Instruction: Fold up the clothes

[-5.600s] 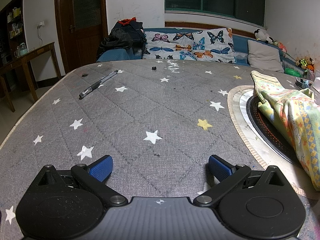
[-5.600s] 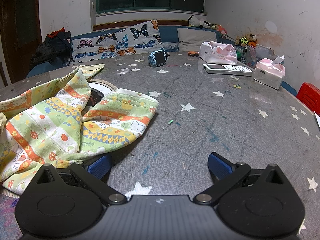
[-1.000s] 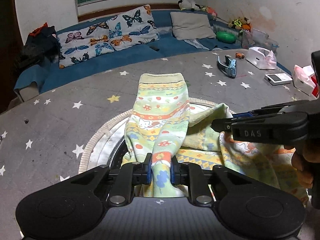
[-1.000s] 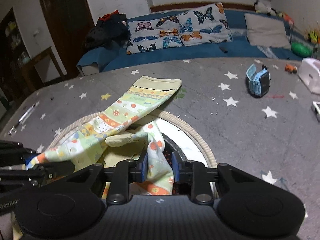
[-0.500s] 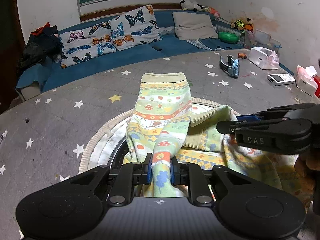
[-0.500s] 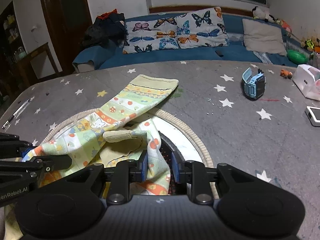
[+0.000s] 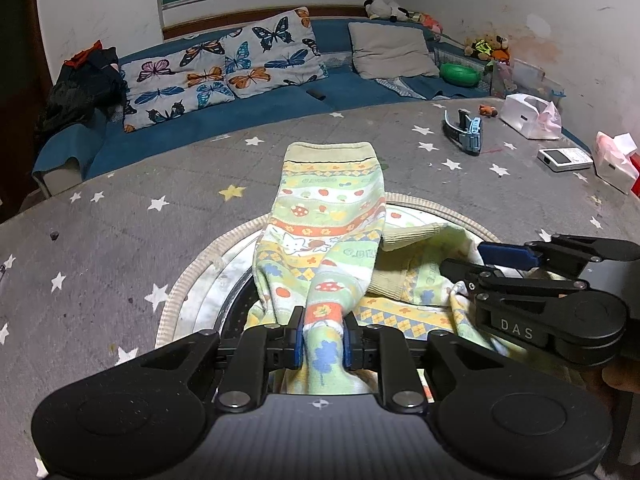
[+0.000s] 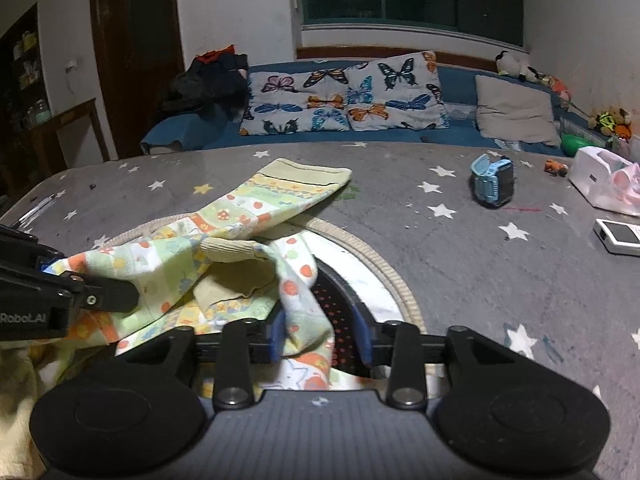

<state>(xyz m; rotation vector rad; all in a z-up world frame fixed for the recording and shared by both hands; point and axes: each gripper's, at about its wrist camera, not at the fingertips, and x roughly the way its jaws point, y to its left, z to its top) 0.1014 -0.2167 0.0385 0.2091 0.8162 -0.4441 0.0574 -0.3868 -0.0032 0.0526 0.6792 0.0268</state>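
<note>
A child's patterned garment (image 7: 324, 220), pale green and yellow with stripes and fruit prints, lies across a round woven mat (image 7: 192, 276) on the grey star-print table. One leg stretches away toward the sofa. My left gripper (image 7: 322, 338) is shut on the garment's near end. My right gripper (image 8: 320, 338) has its jaws parted, with a fold of the same garment (image 8: 296, 280) lying loose against the left pad (image 8: 276, 334). The right gripper also shows in the left wrist view (image 7: 472, 262), and the left gripper's side shows in the right wrist view (image 8: 60, 276).
A blue child's watch (image 8: 492, 180), a white device (image 8: 618, 236) and tissue packs (image 7: 530, 116) lie on the table's right side. A pen (image 8: 36, 208) lies at the far left. A blue sofa with butterfly cushions (image 8: 344, 96) stands behind the table.
My right gripper's jaws have opened from pinching the garment fold. The left gripper keeps its grip on the garment's end. Both had moved in from the table's sides earlier.
</note>
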